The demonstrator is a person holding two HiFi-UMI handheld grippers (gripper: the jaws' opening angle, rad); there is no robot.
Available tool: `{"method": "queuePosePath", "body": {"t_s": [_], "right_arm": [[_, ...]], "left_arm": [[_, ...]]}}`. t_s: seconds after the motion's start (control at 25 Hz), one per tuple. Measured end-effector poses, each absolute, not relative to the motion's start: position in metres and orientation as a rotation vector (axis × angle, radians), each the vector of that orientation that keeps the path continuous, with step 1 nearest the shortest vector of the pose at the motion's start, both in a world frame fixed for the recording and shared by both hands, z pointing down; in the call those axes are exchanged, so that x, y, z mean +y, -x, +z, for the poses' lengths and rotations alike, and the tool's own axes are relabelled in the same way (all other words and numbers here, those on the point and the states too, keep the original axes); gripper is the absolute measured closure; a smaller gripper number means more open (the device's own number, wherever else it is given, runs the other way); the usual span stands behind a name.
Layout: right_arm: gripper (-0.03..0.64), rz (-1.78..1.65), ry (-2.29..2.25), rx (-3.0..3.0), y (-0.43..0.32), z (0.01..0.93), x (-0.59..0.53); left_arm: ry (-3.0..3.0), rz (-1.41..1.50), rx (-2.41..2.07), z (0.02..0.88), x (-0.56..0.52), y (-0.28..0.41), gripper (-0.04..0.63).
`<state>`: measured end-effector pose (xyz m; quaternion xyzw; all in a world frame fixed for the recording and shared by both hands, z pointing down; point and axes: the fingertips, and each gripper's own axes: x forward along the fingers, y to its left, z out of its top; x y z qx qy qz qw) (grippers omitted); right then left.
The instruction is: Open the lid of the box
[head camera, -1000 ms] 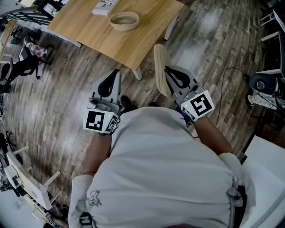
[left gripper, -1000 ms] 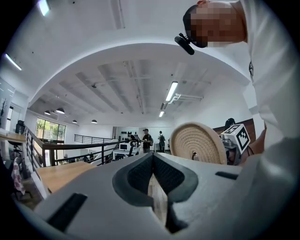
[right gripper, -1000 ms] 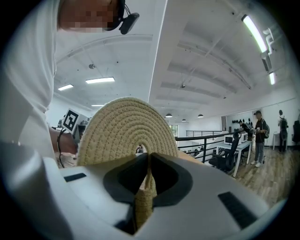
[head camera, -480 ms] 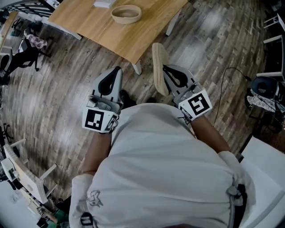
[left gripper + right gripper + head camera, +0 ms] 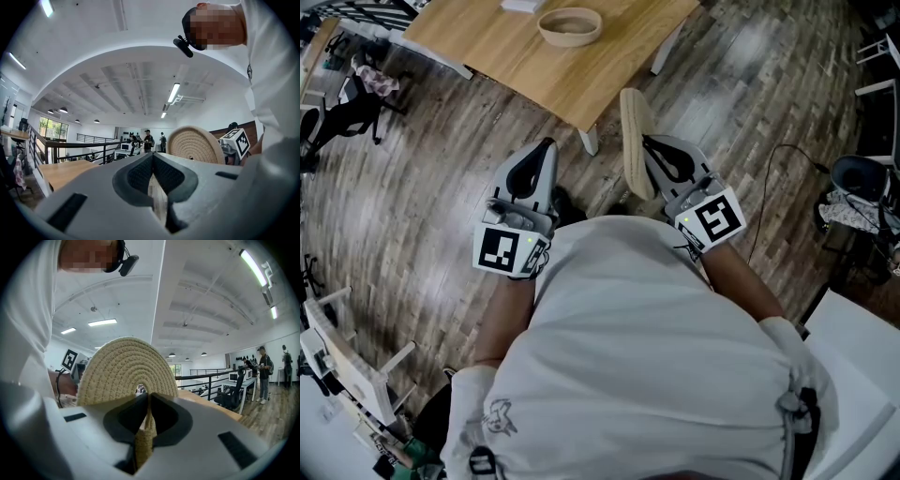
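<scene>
Lid (image 5: 635, 141) pinched edge-on in right gripper (image 5: 146, 400) jaws | left gripper (image 5: 152, 161) jaws closed, empty

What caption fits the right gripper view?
The right gripper clamps a round woven lid, standing on edge.

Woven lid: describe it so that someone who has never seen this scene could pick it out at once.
From the wooden table, come down across the floor to the right gripper. The lid is the pale woven disc clamped on edge in its jaws; unlike the round box on the table, it is flat and held in the air.
</scene>
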<state>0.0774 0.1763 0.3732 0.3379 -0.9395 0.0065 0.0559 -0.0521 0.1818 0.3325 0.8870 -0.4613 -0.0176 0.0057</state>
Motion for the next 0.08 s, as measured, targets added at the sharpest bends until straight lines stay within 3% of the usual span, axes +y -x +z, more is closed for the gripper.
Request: {"method": "queuePosePath", "body": {"t_s": [0.08], "right_arm": [[0.586, 0.019, -1.028, -2.849, -0.0778, 0.3736, 0.1768]], "left_arm": [[-2.778, -0.055, -1.444, 0.3329, 0.1821, 0.0519, 0.591]]}}
